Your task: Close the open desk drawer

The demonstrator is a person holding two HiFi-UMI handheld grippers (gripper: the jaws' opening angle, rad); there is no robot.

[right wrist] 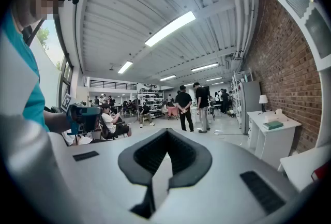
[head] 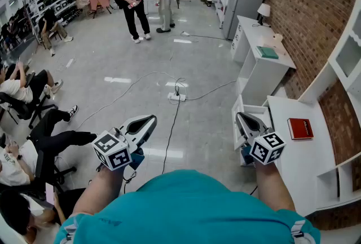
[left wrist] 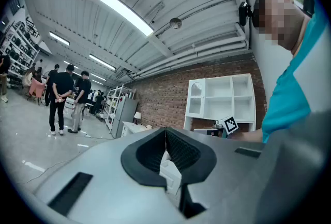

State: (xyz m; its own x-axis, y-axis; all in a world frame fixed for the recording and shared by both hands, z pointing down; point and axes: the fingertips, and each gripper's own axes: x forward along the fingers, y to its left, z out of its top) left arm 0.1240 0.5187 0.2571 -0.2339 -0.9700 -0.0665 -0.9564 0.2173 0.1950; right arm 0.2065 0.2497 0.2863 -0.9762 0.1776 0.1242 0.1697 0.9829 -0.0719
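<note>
Open drawer (head: 256, 109) shown in head view only: near right, pulled out left from white desk (head: 296, 169). Right gripper (head: 242, 117) held above drawer; left gripper (head: 150, 120) well apart, left. Gripper views: both finger pairs pressed together, nothing held.

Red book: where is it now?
Head view, right side: the red book lies on the white desk, just right of the right hand-held gripper and the open drawer.

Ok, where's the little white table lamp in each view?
Head view: lamp upper right, on the far white desk.
Left gripper view: lamp small, left of centre, beside the grey cabinet.
Right gripper view: lamp at mid right, by the brick wall.
Shared landmark: that brick wall.
</note>
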